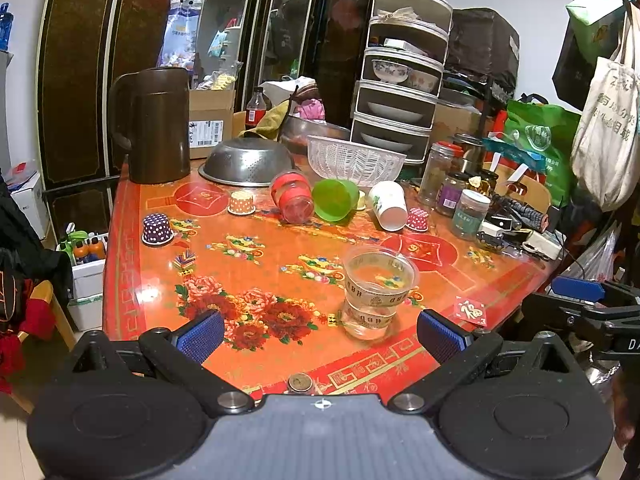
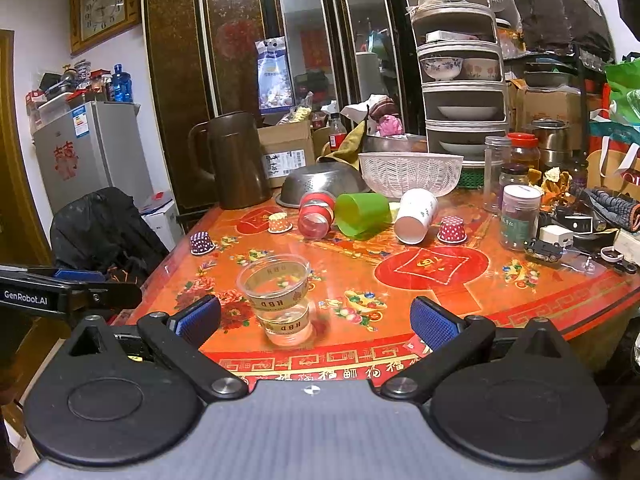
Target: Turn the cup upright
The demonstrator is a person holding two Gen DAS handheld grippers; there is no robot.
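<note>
A clear plastic cup (image 1: pixel 376 290) with gold "HBD" bands stands upright near the front edge of the red floral table (image 1: pixel 256 264); it also shows in the right wrist view (image 2: pixel 280 296). Further back, a red-banded clear cup (image 1: pixel 292 197), a green cup (image 1: pixel 335 199) and a white paper cup (image 1: pixel 388 205) lie on their sides; they also show in the right wrist view as the red-banded cup (image 2: pixel 316 214), green cup (image 2: pixel 362 208) and white cup (image 2: pixel 416 216). My left gripper (image 1: pixel 320 336) is open and empty, just short of the clear cup. My right gripper (image 2: pixel 316 320) is open and empty at the table edge.
Small dotted paper cups (image 1: pixel 157 229) (image 1: pixel 241 202) (image 1: pixel 417 219) sit upside down. A brown jug (image 1: pixel 156 124), a steel colander (image 1: pixel 248 162) and a white basket (image 1: pixel 354 158) stand behind. Jars (image 1: pixel 468 214) and clutter crowd the right side. A tiered dish rack (image 1: pixel 400 72) is at the back.
</note>
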